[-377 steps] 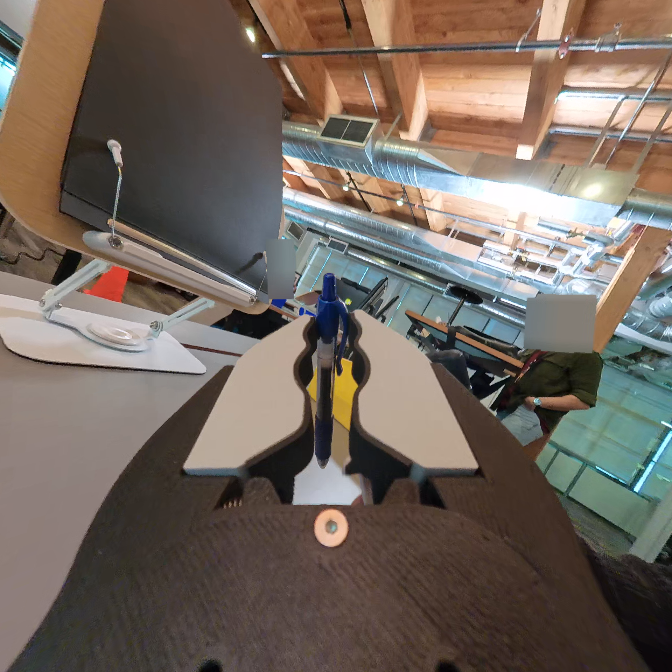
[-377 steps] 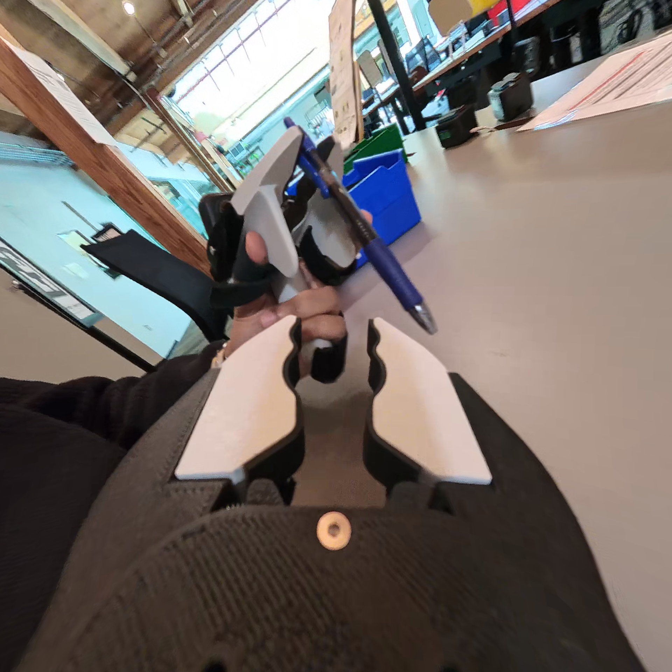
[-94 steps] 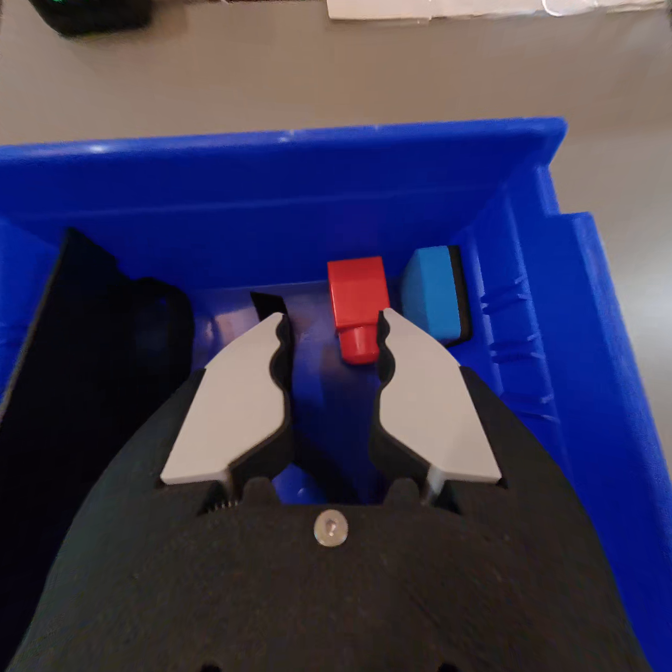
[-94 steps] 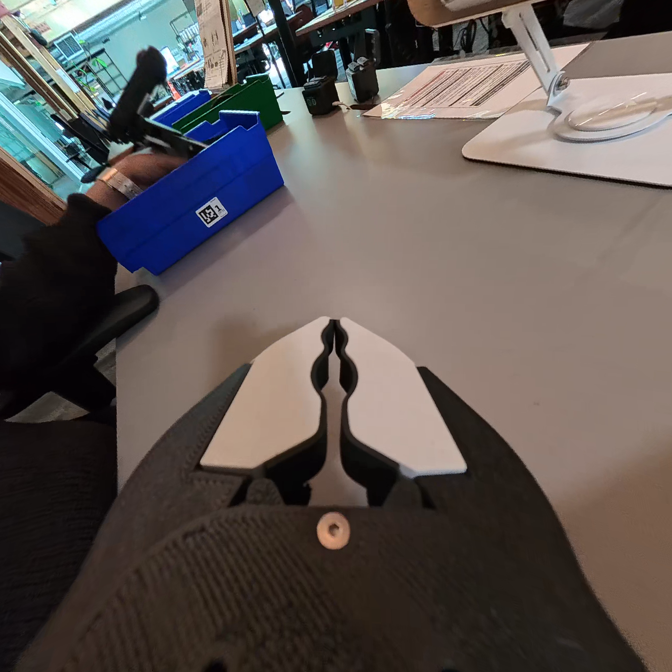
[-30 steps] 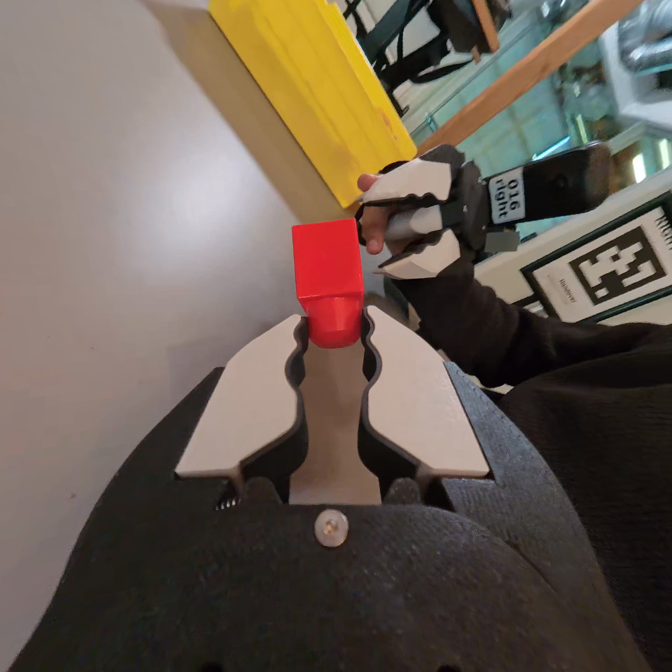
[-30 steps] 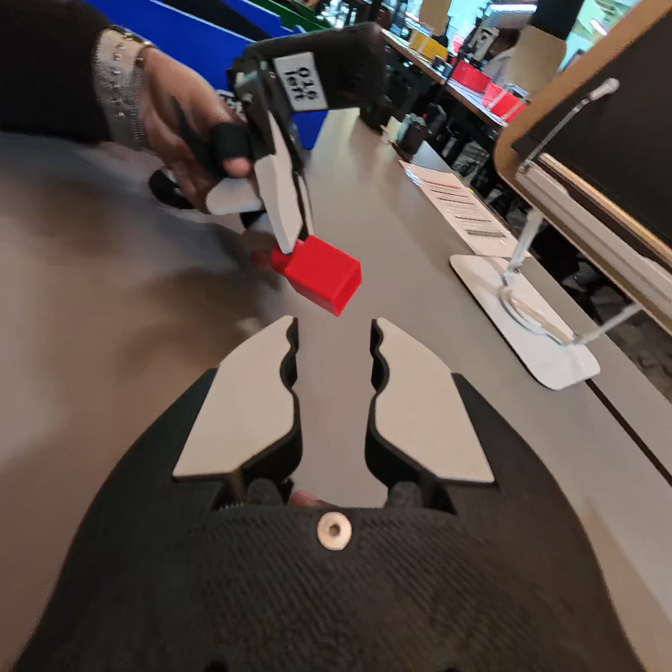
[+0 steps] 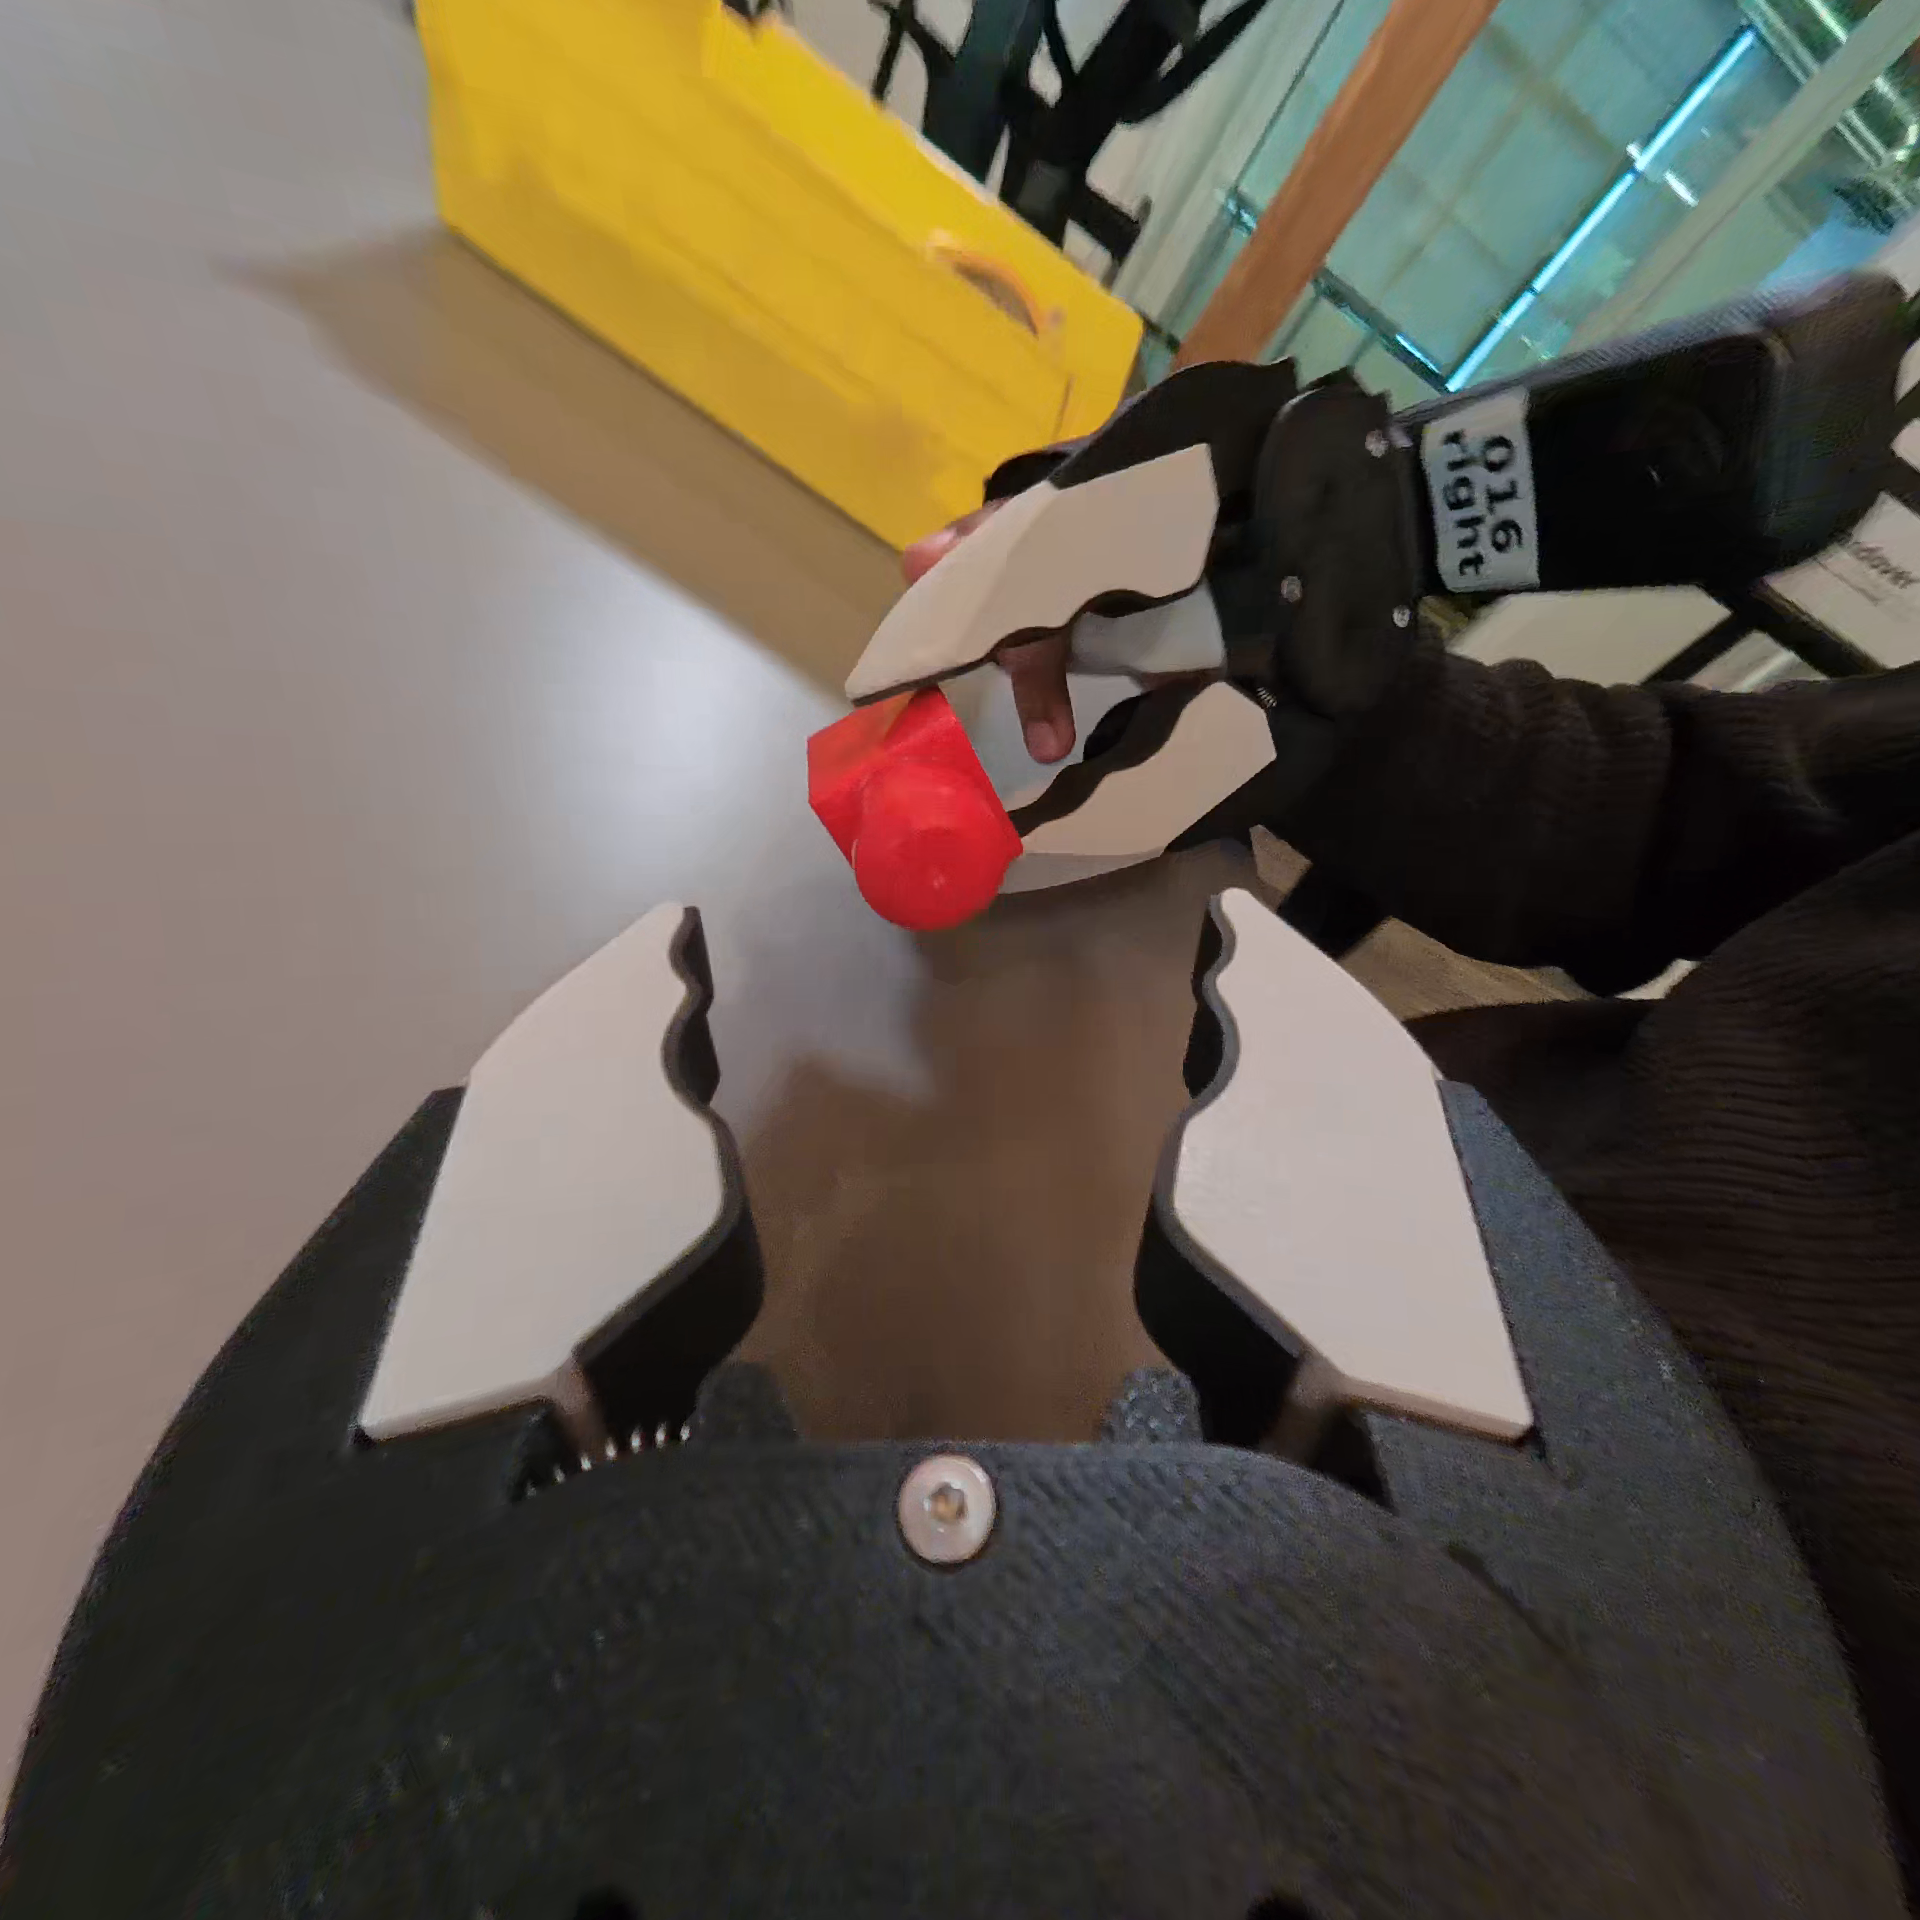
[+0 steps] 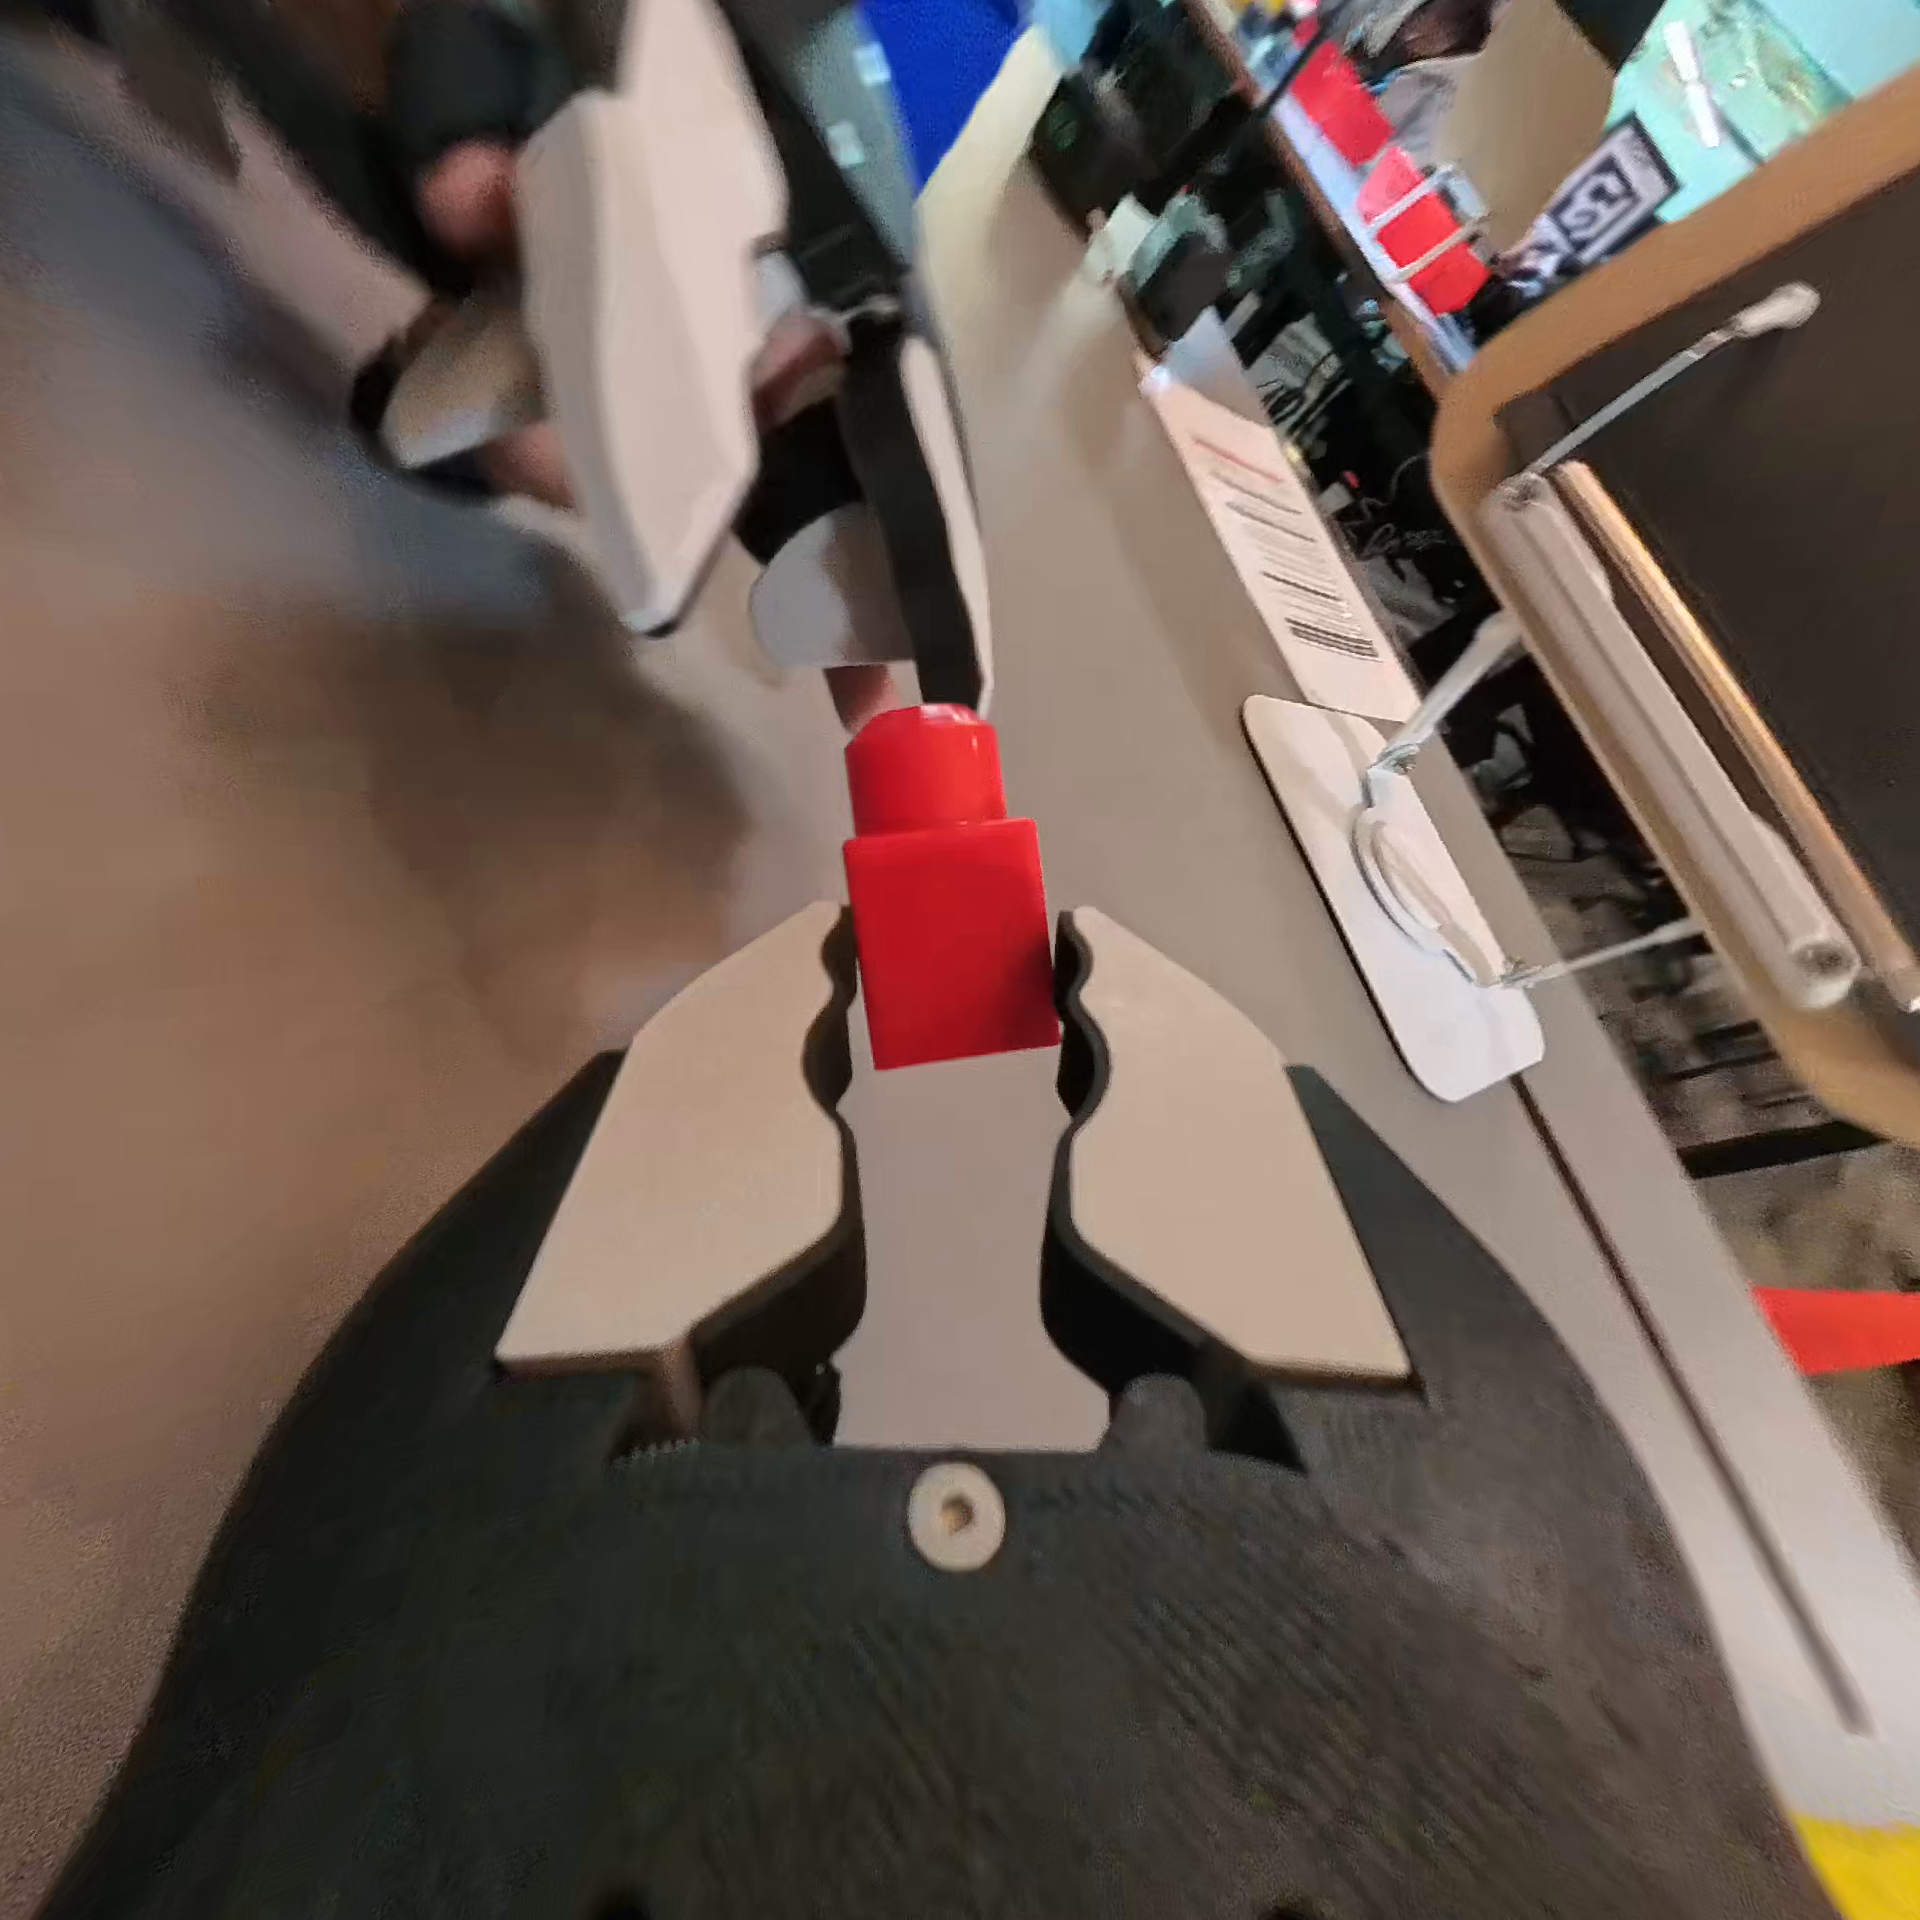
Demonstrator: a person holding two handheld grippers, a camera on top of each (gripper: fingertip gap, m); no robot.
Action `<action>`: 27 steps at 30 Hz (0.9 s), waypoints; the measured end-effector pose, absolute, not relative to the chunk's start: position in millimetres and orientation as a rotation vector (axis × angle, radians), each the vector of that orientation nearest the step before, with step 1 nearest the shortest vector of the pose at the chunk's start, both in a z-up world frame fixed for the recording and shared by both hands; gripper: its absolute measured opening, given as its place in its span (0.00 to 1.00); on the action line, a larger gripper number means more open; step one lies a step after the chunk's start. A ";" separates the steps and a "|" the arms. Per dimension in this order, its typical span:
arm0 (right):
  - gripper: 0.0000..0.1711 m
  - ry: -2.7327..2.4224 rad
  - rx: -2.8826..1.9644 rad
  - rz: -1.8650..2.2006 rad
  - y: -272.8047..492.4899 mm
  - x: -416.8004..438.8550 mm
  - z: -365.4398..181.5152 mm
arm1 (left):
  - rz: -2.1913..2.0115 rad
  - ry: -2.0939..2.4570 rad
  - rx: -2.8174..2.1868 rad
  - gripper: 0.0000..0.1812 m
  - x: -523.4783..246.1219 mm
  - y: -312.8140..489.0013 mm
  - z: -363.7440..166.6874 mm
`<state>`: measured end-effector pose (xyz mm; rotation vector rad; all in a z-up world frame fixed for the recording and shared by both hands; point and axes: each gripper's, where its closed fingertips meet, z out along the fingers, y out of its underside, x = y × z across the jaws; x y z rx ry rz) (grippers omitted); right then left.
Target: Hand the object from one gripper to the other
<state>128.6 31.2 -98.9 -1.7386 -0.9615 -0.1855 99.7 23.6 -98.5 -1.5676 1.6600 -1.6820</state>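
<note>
The object is a red toy block with a round stud on one end. My right gripper is shut on its square body, with the stud pointing away from me. In the left wrist view the same block sits between the right gripper's fingers, its stud facing my left gripper. My left gripper is open and empty, a short way back from the block. In the right wrist view the left gripper is blurred, just beyond the stud.
A yellow bin stands on the grey table behind the block. A white stand base and a printed sheet lie on the table to the right. A blue bin is at the back. My hands' fingertips stand some 4 cm from each other.
One second ago my left gripper held the block by its stud and my right gripper was open. Now the right gripper has closed on the block and the left has opened and drawn back.
</note>
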 end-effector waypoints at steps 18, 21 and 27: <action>0.21 -0.005 -1.204 0.778 10.5 150.1 46.7 | -1.918 0.523 -1.328 0.39 78.2 59.9 -17.7; 0.21 -0.014 -1.237 0.790 15.9 139.3 35.4 | -1.969 0.562 -1.369 0.40 77.3 59.5 -12.4; 0.21 -0.052 -1.317 0.831 30.0 123.8 14.7 | -1.833 0.789 -1.358 0.39 79.6 64.0 -5.9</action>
